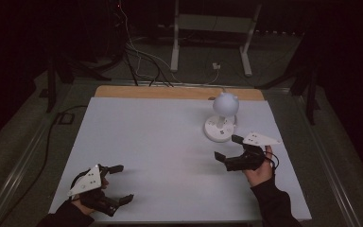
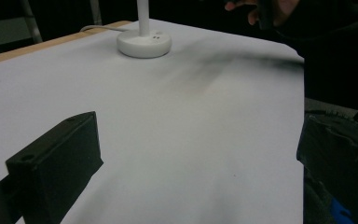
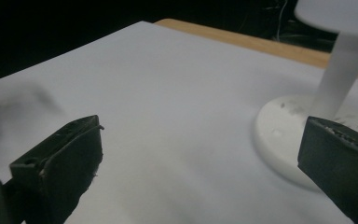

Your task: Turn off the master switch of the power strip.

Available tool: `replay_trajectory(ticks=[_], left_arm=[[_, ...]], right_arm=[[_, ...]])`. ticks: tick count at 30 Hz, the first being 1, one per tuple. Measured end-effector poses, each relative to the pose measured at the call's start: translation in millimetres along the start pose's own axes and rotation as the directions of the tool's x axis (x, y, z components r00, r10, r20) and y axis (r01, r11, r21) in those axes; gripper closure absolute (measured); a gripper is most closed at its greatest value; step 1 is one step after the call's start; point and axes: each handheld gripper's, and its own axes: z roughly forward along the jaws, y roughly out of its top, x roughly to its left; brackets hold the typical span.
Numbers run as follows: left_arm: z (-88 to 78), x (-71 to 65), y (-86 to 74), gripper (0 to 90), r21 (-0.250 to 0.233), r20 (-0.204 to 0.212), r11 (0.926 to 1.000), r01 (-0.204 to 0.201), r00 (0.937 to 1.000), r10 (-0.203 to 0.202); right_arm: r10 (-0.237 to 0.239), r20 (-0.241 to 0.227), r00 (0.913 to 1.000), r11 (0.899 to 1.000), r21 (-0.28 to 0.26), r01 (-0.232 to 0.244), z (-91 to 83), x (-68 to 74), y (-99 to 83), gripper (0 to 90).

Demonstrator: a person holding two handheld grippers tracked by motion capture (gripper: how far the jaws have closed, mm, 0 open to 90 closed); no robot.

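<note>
We see a white desk lamp [image 1: 223, 118] standing on its round base toward the far right of the white table [image 1: 160, 142]. The right gripper [image 1: 228, 147] hovers just short of the base, jaws spread wide and empty. The left gripper [image 1: 121, 183] waits near the front left corner, well apart, jaws likewise spread. We judge the main risk to be tipping: the lamp carries its globe high on a thin stem, so a jaw grazing the stem off-centre could topple it.

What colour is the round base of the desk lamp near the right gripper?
White; the lamp's round base shows best in the high view.
</note>
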Motion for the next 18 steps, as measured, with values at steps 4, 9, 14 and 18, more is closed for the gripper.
replay_trajectory(ticks=[4,9,14,18], left_arm=[[-0.1,-0.1,0.2,0.3,0.001,0.002,1.0,-0.003,1.0,0.003],[-0.1,-0.2,0.3,0.3,0.003,0.003,1.0,-0.005,1.0,0.005],[-0.5,-0.6,0.7,0.3,0.002,0.003,1.0,-0.009,1.0,0.009],[0.1,-0.5,0.7,0.3,0.002,0.001,1.0,-0.004,1.0,0.004]], right_arm=[[-0.003,-0.005,1.0,1.0,0.013,0.003,-4.7,5.7,-10.4,0.0],[-0.012,-0.007,0.9999,0.999,0.042,0.013,-9.3,9.2,-24.1,0.0],[-0.045,-0.013,0.9989,0.996,0.081,0.046,-14.3,12.7,-38.5,0.0],[-0.062,-0.026,0.9977,0.993,0.098,0.064,-18.4,15.7,-48.8,0.0]])
